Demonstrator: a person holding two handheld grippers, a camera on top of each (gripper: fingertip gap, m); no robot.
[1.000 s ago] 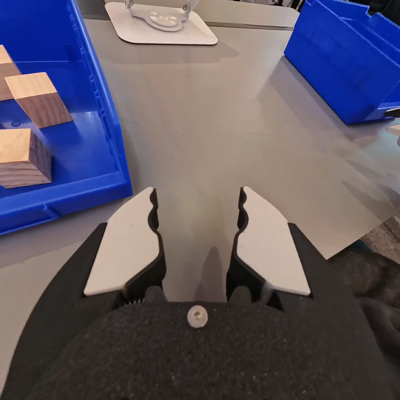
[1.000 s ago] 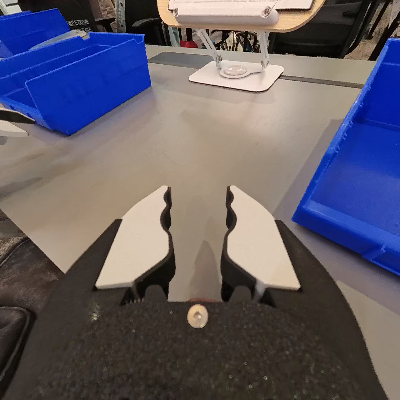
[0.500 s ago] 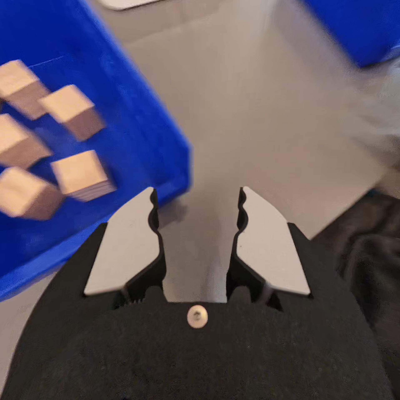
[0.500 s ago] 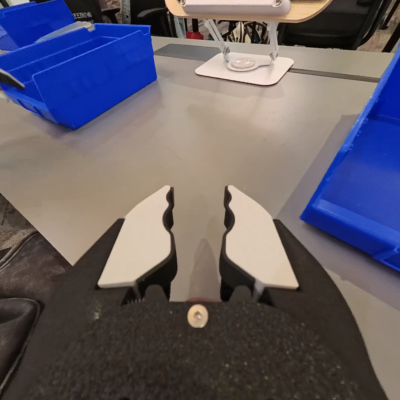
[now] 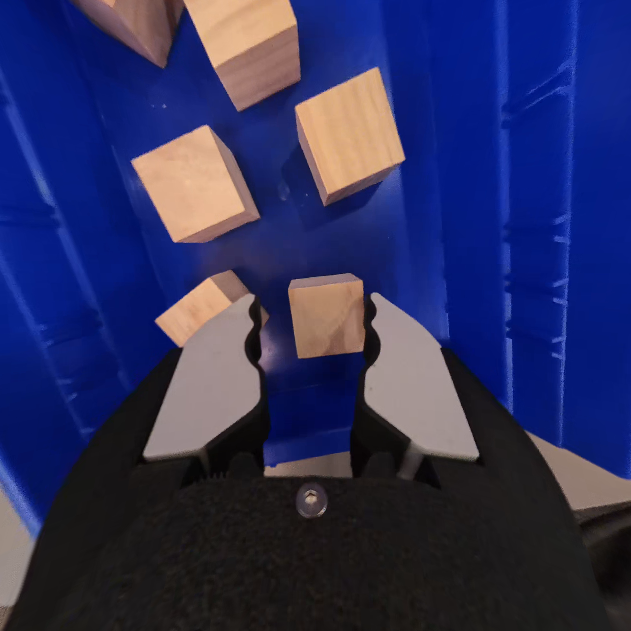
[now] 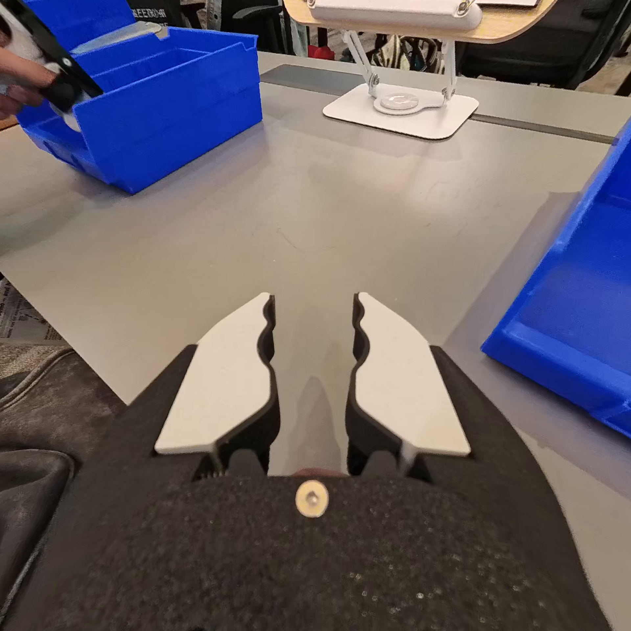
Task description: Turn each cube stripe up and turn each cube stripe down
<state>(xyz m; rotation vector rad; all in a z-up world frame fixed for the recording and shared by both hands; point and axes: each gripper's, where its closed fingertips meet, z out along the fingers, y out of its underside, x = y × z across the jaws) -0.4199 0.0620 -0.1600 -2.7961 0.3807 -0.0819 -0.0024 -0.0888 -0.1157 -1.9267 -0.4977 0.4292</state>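
Note:
In the left wrist view several plain wooden cubes lie in a blue bin (image 5: 532, 239). My left gripper (image 5: 312, 300) is open, pointing down into the bin. One cube (image 5: 326, 317) sits between its fingertips, close to the right finger with a gap on the left. Another cube (image 5: 201, 307) lies partly under the left finger. Two more cubes (image 5: 193, 184) (image 5: 348, 136) lie farther in. No stripe shows on any cube. My right gripper (image 6: 312, 300) is open and empty above the grey table (image 6: 307, 222).
In the right wrist view the left blue bin (image 6: 164, 112) stands at the far left with the other gripper (image 6: 65, 82) and a hand reaching into it. A second blue bin (image 6: 580, 307) stands at the right. A white stand base (image 6: 399, 109) sits at the back.
My left gripper has swung left from the bare table over the blue bin and down around a cube. My right gripper has barely moved and stays open.

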